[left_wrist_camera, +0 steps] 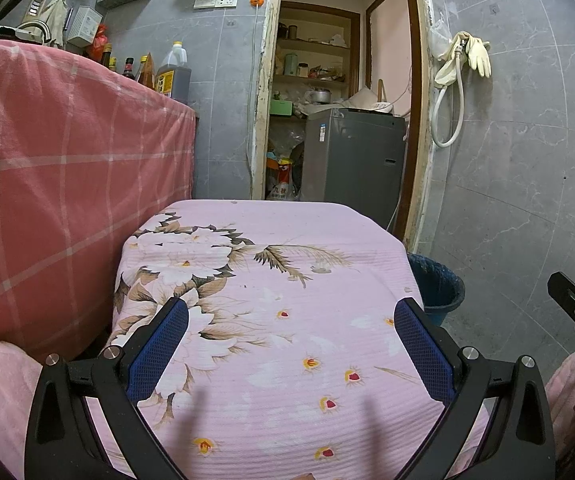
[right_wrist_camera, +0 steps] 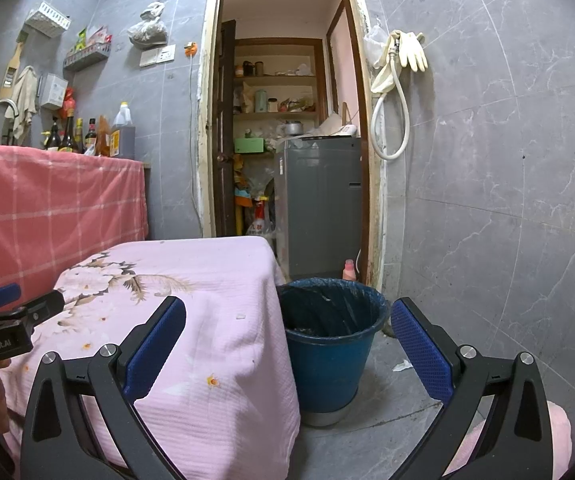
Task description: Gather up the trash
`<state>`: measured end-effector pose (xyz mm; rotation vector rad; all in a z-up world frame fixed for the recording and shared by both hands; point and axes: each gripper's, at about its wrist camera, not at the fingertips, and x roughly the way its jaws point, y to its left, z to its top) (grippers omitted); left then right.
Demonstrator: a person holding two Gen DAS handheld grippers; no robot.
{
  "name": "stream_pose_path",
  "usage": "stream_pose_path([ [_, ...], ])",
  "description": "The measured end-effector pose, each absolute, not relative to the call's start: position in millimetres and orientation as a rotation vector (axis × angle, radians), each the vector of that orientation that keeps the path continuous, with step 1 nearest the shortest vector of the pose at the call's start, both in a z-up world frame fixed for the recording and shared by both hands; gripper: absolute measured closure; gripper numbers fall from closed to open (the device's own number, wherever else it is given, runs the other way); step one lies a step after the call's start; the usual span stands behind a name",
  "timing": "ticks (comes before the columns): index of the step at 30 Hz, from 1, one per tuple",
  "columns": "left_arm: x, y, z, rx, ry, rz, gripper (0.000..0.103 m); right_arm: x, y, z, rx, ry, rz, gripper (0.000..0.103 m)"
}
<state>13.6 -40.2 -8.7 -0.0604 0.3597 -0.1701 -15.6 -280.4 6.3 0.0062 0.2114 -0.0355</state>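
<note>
Both grippers empty, jaws spread wide. Left gripper [left_wrist_camera: 291, 344] hovers over the pink floral cloth [left_wrist_camera: 287, 360] covering a small table; right gripper [right_wrist_camera: 287, 344] is held further right, looking past the table's corner toward the bin.

Blue bin [right_wrist_camera: 329, 344] with dark liner stands on the floor just beside the table's right edge, near the doorway. Contents mostly hidden; something pale lies low inside, cannot tell what.

Trash visible:
- small white scrap [right_wrist_camera: 240, 316] on the cloth near the table's right edge
- crumpled white paper bit [right_wrist_camera: 402, 365] on the grey floor, right of the bin, close to the right gripper's outer finger
- a few tiny specks on the cloth in the left wrist view, too small to identify

Progress, as judged: tabletop looks nearly clear, no large items left on it. Nothing is in hand, so no transfer is under way. Remaining work appears to be the scrap on the cloth and the paper on the floor, both near the bin. The floor piece seems the likeliest for the right gripper; thin and flat, so a pinch may slip
</note>
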Motion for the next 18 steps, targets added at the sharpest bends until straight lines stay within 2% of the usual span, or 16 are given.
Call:
stream_pose_path([
  [18, 13.9, -38.6, -9.3, -0.06, 0.359, -0.171, 0.002, -15.6, -280.0, 5.5, 0.007, 0.21, -0.035, 0.0],
])
